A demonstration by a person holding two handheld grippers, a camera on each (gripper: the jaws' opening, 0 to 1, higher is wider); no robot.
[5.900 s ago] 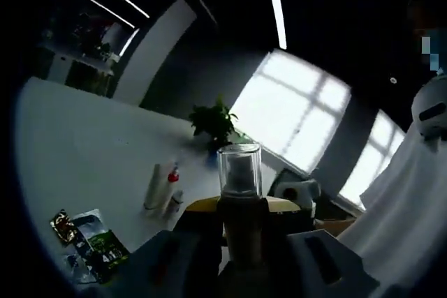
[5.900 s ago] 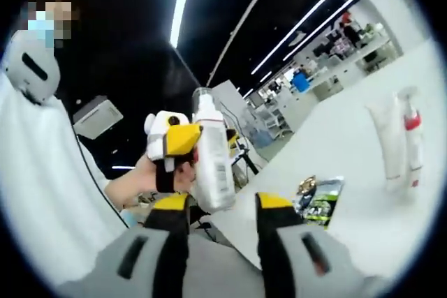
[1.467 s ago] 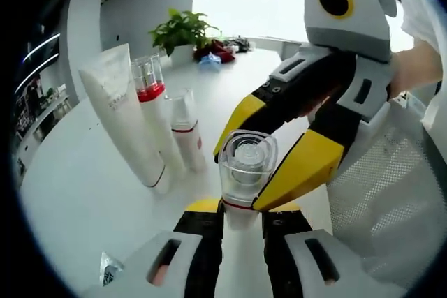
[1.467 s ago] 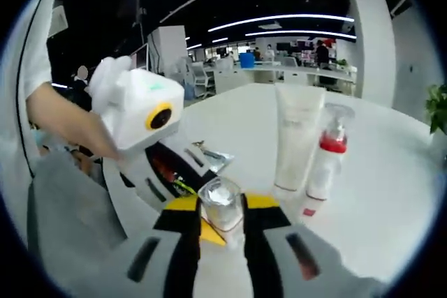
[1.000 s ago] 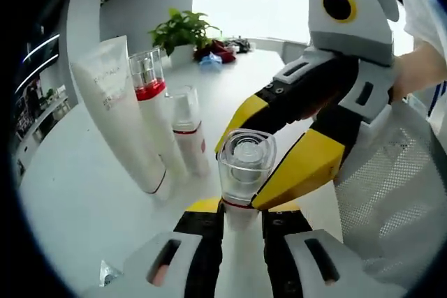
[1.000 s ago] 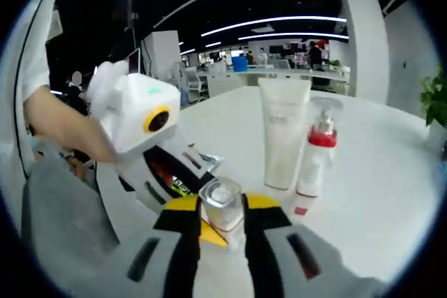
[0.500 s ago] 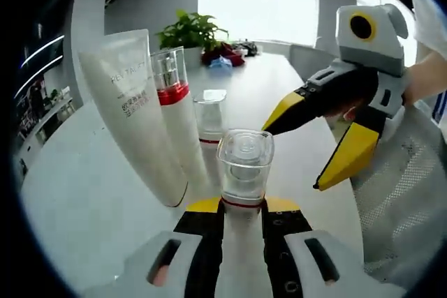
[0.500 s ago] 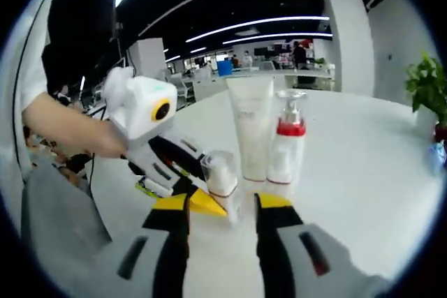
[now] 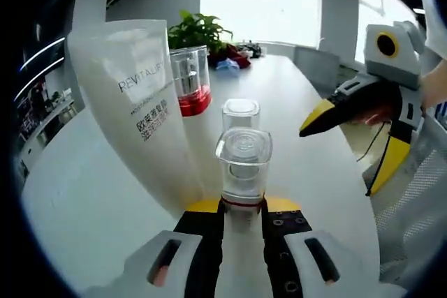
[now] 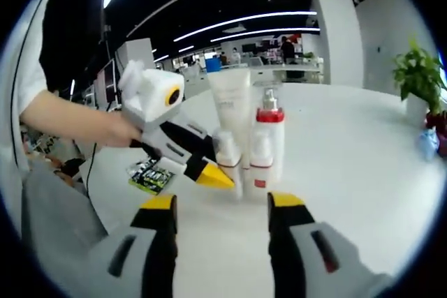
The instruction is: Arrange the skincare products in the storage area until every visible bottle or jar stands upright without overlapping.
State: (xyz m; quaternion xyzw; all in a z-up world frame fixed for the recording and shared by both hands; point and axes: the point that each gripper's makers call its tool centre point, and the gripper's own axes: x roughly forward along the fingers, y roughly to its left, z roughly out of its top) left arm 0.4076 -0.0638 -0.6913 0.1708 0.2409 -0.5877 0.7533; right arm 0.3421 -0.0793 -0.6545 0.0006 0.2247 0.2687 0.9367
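Right claw [image 10: 221, 211] backed off, spread, empty; left claw [image 9: 242, 213] pinches small bottle [image 9: 242, 165] below clear cap — light, slick, tippy; grip low on body.

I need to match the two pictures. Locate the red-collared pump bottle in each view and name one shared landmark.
Left gripper view: the red-collared pump bottle stands upper centre-left, behind the white tube.
Right gripper view: the pump bottle stands at centre, right of the tube.
Shared landmark: the potted plant, at the right edge in the right gripper view.
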